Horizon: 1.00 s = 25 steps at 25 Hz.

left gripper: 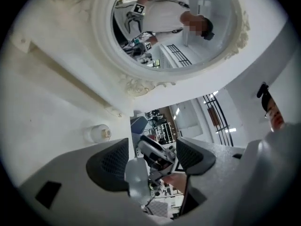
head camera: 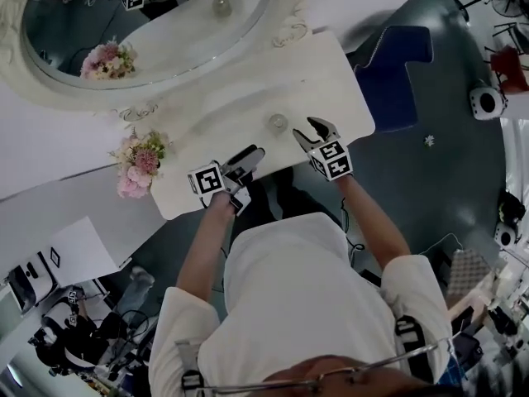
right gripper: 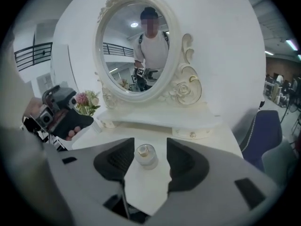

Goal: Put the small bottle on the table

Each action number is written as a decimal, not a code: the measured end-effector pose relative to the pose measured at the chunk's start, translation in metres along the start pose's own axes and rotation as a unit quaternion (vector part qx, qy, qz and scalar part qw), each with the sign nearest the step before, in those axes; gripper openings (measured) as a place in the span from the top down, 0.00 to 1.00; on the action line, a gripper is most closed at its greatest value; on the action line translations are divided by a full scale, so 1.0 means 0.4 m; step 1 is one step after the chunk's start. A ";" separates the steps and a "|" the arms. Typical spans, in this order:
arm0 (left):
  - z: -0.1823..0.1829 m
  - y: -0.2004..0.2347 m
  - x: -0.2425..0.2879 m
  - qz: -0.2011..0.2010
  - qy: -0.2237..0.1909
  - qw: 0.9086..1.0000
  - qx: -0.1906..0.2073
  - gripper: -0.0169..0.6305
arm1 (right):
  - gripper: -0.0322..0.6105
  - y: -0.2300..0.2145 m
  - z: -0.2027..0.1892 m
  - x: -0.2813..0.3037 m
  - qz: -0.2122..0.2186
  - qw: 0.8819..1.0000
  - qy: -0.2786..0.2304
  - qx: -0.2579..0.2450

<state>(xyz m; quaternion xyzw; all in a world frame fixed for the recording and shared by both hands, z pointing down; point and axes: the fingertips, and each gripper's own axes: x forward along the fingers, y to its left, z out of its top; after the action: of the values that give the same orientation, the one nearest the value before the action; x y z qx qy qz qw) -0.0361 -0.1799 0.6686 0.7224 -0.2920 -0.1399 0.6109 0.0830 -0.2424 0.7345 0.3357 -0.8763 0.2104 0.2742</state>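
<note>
So the bottle [head camera: 278, 123] was already standing upright on the table [head camera: 207, 106], out in front of the mirror [head camera: 165, 31]. The job looked basically done, and the only thing left to mess up was the exit. The right gripper [head camera: 312, 133] sat on the side of the bottle away from the mirror with its jaws partway apart. The bottle was framed between them, at or just past the tips, and neither pad was visibly pressing on it, so it looked loose rather than gripped. That was the sketchy bit imo: the gaps either side looked slim. If the person pulled that gripper back from the mirror at a slight angle, or twisted it while backing off, a jaw could've clipped the bottle and tipped it. It looked round and glassy, so once on its side it'd probably roll, and the table edge farthest from the mirror wasn't far off. The left gripper [head camera: 248, 160] hung farther from the mirror, over that same edge, jaws wide with nothing in them. Swinging it in carelessly could've bumped the bottle too, though that seemed less likely.
</note>
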 end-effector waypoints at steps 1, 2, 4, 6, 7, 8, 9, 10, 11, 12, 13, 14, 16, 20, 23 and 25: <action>0.013 -0.006 -0.008 0.009 -0.010 1.000 0.026 0.48 | 0.62 -0.005 0.013 -0.022 -0.001 1.000 -0.004 0.005; 0.029 -0.014 -0.015 0.021 -0.021 0.998 0.057 0.49 | 0.64 -0.010 0.027 -0.043 -0.003 1.000 -0.008 0.007; 0.055 -0.043 -0.027 0.045 -0.034 0.991 0.121 0.49 | 0.70 -0.009 0.054 -0.084 -0.007 1.000 -0.018 0.009; 0.072 -0.070 -0.039 0.071 -0.036 0.980 0.183 0.52 | 0.75 -0.001 0.076 -0.125 -0.011 0.999 -0.030 0.010; 0.082 -0.083 -0.044 0.079 -0.037 0.974 0.211 0.53 | 0.75 0.001 0.087 -0.143 -0.016 0.999 -0.035 0.011; 0.092 -0.097 -0.048 0.085 -0.040 0.967 0.235 0.54 | 0.75 0.001 0.097 -0.160 -0.023 0.999 -0.040 0.010; 0.104 -0.112 -0.053 0.088 -0.043 0.962 0.256 0.55 | 0.75 0.001 0.108 -0.175 -0.030 0.999 -0.044 0.010; 0.116 -0.126 -0.058 0.090 -0.045 0.957 0.274 0.55 | 0.75 0.001 0.120 -0.190 -0.036 0.998 -0.048 0.010; 0.127 -0.139 -0.063 0.092 -0.048 0.952 0.290 0.57 | 0.76 0.004 0.133 -0.206 -0.040 0.998 -0.054 0.010; 0.137 -0.153 -0.070 0.095 -0.050 0.946 0.305 0.60 | 0.78 0.010 0.148 -0.223 -0.043 0.997 -0.061 0.009; 0.145 -0.169 -0.077 0.097 -0.053 0.941 0.321 0.63 | 0.81 0.018 0.163 -0.243 -0.047 0.996 -0.069 0.007; 0.150 -0.187 -0.084 0.098 -0.055 0.935 0.337 0.65 | 0.82 0.024 0.179 -0.264 -0.053 0.995 -0.079 0.004; 0.155 -0.224 -0.095 0.096 -0.058 0.921 0.372 0.67 | 0.82 0.030 0.211 -0.305 -0.071 0.992 -0.100 -0.007; 0.157 -0.268 -0.122 0.107 -0.057 0.889 0.441 0.74 | 0.90 0.044 0.259 -0.367 -0.099 0.986 -0.134 -0.027; 0.163 -0.288 -0.141 0.114 -0.056 0.874 0.468 0.82 | 0.92 0.056 0.275 -0.396 -0.111 0.982 -0.148 -0.029; 0.170 -0.302 -0.150 0.112 -0.057 0.871 0.475 0.85 | 0.92 0.063 0.280 -0.409 -0.120 0.980 -0.155 -0.026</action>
<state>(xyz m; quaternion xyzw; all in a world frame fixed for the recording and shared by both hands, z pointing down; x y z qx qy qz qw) -0.0911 -0.1888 0.5282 0.8786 -0.4367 0.0446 0.1880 0.1295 -0.2096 0.5429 0.4598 -0.8666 0.0986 0.1669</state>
